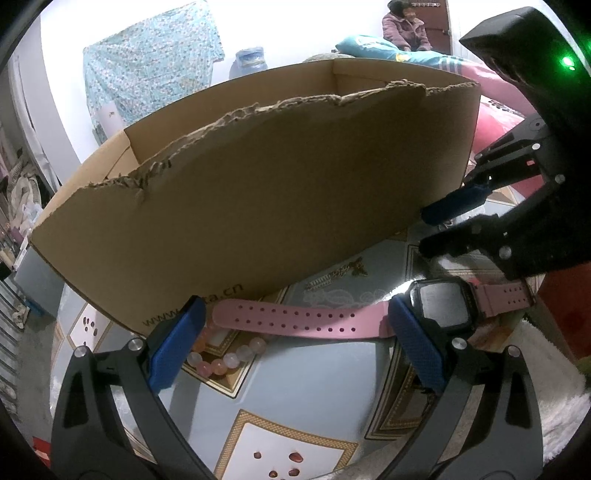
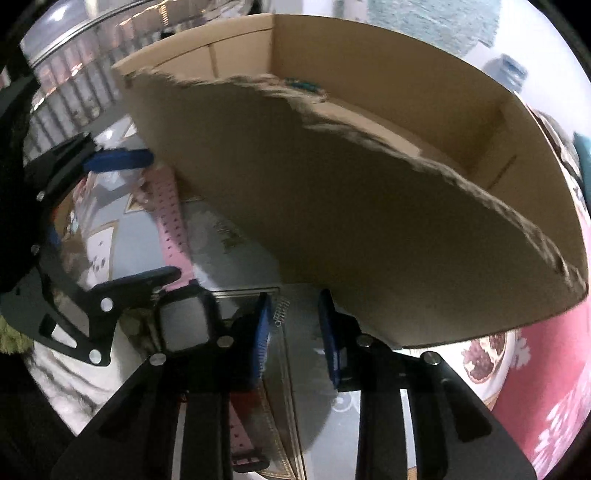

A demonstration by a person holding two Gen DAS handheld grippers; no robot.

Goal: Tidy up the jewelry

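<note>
Pink watch (image 1: 369,317) found flat on patterned tabletop (image 1: 295,387), lower centre, just beside torn cardboard box (image 1: 258,192). Bead bracelet (image 1: 225,360) noted lower left. Left gripper (image 1: 295,332) spread wide, empty. Right gripper (image 2: 293,332) narrowly parted over small chain (image 2: 279,313); grip undetermined

A lived-in room of a home is shown. At the upper left of the left wrist view a patterned blue cloth (image 1: 147,62) is hung against a white wall, with a large water bottle (image 1: 251,61) stood just beside it. At the top right a person in a padded jacket (image 1: 404,29) is seated by a wooden door (image 1: 441,26), behind a blue pillow (image 1: 373,46). A patterned tablecloth (image 1: 295,391) is spread along the bottom, and clutter is piled at the far left.
</note>
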